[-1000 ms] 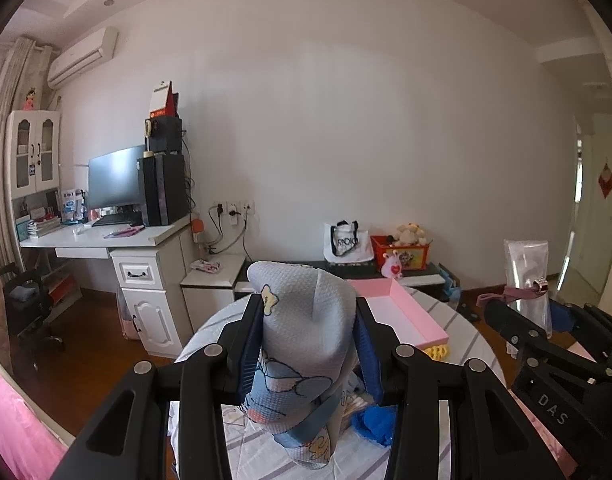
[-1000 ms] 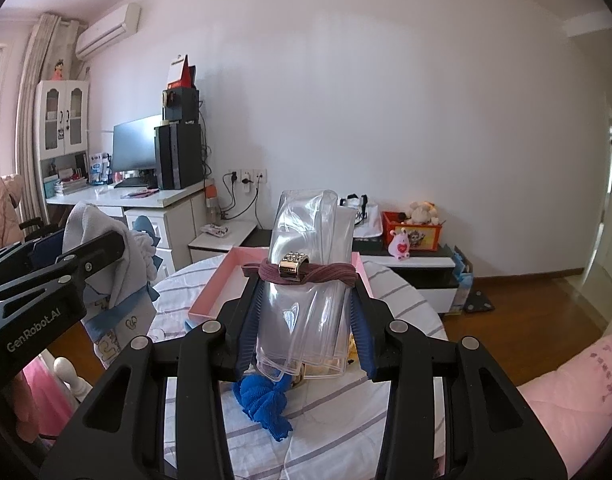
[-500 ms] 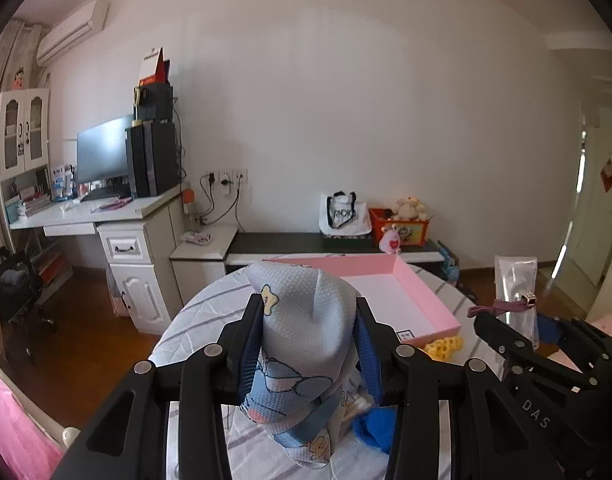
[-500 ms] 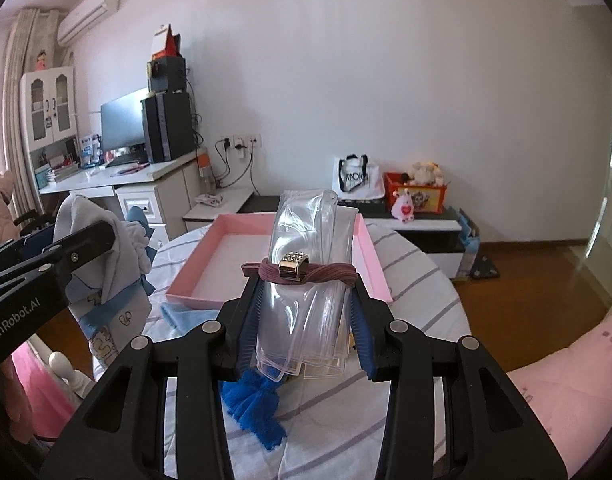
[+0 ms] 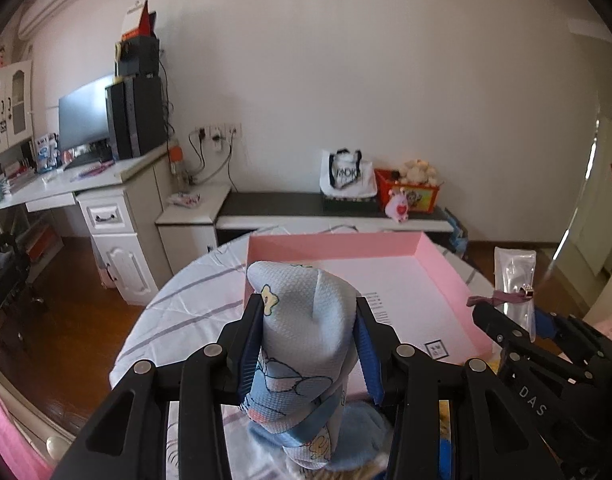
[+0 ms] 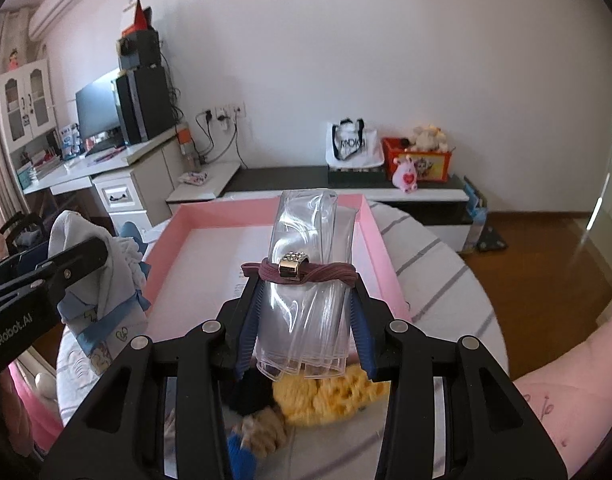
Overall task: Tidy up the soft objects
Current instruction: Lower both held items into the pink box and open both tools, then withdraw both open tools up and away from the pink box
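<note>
My left gripper (image 5: pixel 309 312) is shut on a pale blue cartoon-print cloth (image 5: pixel 304 344), held above the near edge of a pink tray (image 5: pixel 442 264). It also shows in the right wrist view (image 6: pixel 102 280). My right gripper (image 6: pixel 306 284) is shut on a clear plastic pouch (image 6: pixel 306 256) wrapped with a maroon hair band (image 6: pixel 302 271), over the tray (image 6: pixel 376 232). The pouch also shows at the right of the left wrist view (image 5: pixel 514 280). A yellow fuzzy item (image 6: pixel 330 396) and a blue item (image 6: pixel 238 452) lie on the table below.
The round table has a striped white cloth (image 6: pixel 438 264). Behind it stand a low black bench (image 5: pixel 306 200) with a tote bag (image 5: pixel 346 176) and a red toy box (image 5: pixel 410 188), and a white desk (image 5: pixel 102 184) at left. Pink bedding (image 6: pixel 566 392) lies at right.
Both grippers have moved forward and tipped down over the table, so the pink tray now sits closer under them. Both still hold their items.
</note>
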A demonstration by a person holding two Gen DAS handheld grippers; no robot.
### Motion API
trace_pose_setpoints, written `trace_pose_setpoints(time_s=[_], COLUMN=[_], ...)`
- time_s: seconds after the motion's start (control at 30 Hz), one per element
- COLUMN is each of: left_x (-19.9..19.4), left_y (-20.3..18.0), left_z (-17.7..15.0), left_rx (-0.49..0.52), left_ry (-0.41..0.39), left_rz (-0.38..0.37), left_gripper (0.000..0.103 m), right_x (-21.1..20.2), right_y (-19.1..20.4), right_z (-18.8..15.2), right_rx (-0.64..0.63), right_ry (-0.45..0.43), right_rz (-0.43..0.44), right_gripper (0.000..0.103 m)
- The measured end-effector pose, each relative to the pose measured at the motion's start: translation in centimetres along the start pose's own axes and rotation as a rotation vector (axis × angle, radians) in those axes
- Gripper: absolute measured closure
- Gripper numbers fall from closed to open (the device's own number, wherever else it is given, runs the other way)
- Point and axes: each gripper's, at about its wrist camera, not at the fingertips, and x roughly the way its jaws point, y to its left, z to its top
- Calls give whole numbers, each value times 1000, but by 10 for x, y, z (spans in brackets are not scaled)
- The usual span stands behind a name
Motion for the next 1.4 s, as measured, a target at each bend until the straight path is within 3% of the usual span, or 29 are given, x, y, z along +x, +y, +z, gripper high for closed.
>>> trace_pose_setpoints(time_s=[0.23, 0.47, 0.53, 0.6, 0.63, 0.67, 0.7, 0.87, 1.07, 1.4], left_x=[81, 151, 170, 187, 194, 197, 200, 205, 210, 179], left_y=[4, 9, 10, 11, 11, 11, 12, 20, 20, 9], left_z=[60, 93, 96, 103, 104, 105, 106, 108, 97, 61], left_rx=[-11, -18, -24, -33, -30, -27, -28, -78, -71, -34], left_ry=[89, 155, 177, 192, 196, 197, 196, 158, 172, 183], left_rz=[3, 11, 19, 14, 17, 21, 26, 32, 50, 66], left_gripper=[62, 57, 48, 32, 24, 11, 4, 0, 0, 0], right_x=[49, 88, 95, 97, 96, 95, 94, 88, 88, 81], right_y=[-3, -6, -6, -9, -11, -10, -11, -10, -7, -10], right_z=[9, 8, 6, 5, 5, 5, 6, 6, 6, 7], right_rx=[0, 12, 13, 20, 25, 28, 29, 17, 14, 27], right_ry=[76, 157, 174, 180, 179, 175, 167, 145, 166, 166], right_rz=[4, 19, 16, 11, 8, 6, 1, -49, -48, -43], right_gripper=[65, 64, 63, 57, 45, 30, 24, 12, 11, 8])
